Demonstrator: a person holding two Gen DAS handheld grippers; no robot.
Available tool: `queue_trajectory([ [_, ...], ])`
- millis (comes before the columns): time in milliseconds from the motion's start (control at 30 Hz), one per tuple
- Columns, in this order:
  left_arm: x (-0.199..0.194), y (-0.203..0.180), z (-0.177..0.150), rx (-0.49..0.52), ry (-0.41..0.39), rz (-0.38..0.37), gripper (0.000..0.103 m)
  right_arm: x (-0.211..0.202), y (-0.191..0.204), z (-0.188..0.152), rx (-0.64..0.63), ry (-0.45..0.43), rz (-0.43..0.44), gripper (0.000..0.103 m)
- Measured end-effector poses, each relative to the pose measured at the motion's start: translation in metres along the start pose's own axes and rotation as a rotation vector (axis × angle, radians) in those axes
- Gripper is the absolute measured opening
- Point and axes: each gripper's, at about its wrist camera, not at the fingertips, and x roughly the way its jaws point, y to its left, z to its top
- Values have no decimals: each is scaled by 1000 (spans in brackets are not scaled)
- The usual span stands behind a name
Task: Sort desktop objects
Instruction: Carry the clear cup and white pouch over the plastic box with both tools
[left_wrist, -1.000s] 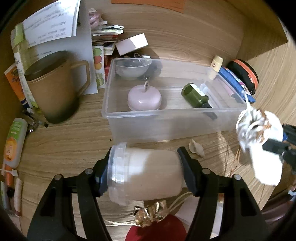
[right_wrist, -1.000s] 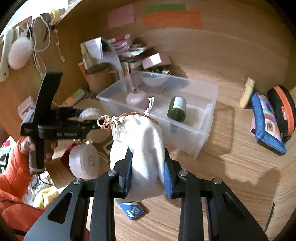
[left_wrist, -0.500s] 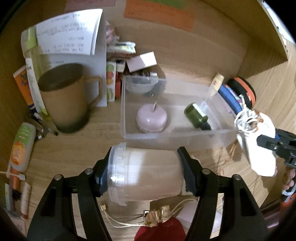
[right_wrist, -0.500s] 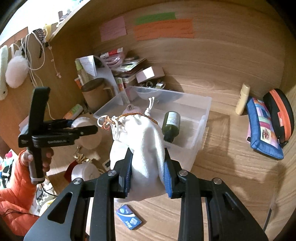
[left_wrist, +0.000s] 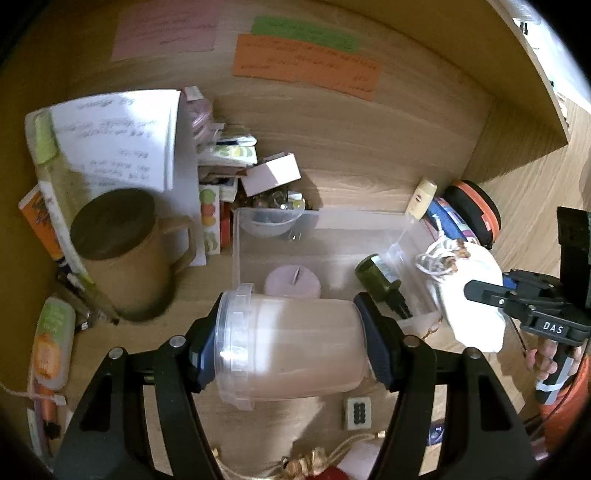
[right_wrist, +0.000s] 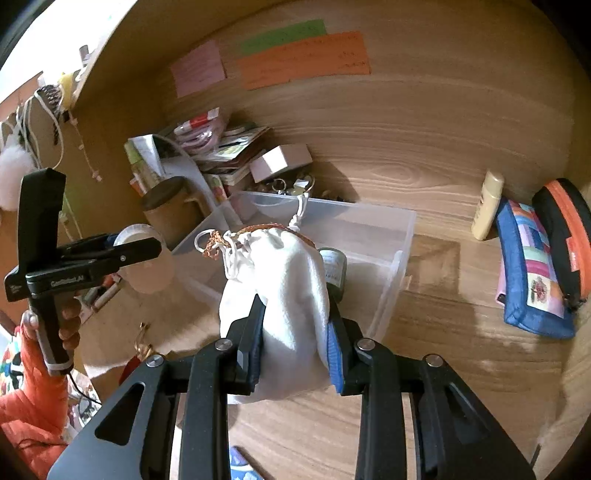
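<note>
In the left view we start at the far left, where a brown mug stands. In the low middle our left claw is shut tight on a clear jar. The jar lies on its side in the air, lid to the left, just in front of the clear bin. We think the jar is stiff, smooth and a bit slippery, so holding it by its two ends as now looks safe. In the bin we see a pink candle and a green bottle. At the right edge our right claw pinches a white bag.

In the right view the left claw and jar show at the left. In the middle the right claw is clamped on the bag, up over the bin's near corner. We think the bag is soft and light and will squash, so a grip round its fat middle is best, not the strings.

Only the right view shows the blue pouch fully. Only the left view shows the candle and a small white block on the desk.
</note>
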Motion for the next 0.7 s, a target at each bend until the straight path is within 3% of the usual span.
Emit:
queue_trajectory([
  [300,32,-4,20,18,29,-10,65,31,-9,14,21,24,14,26],
  [700,68,-6,15,41,102,-26,65,62,-5,27,-13,70,-12,27],
])
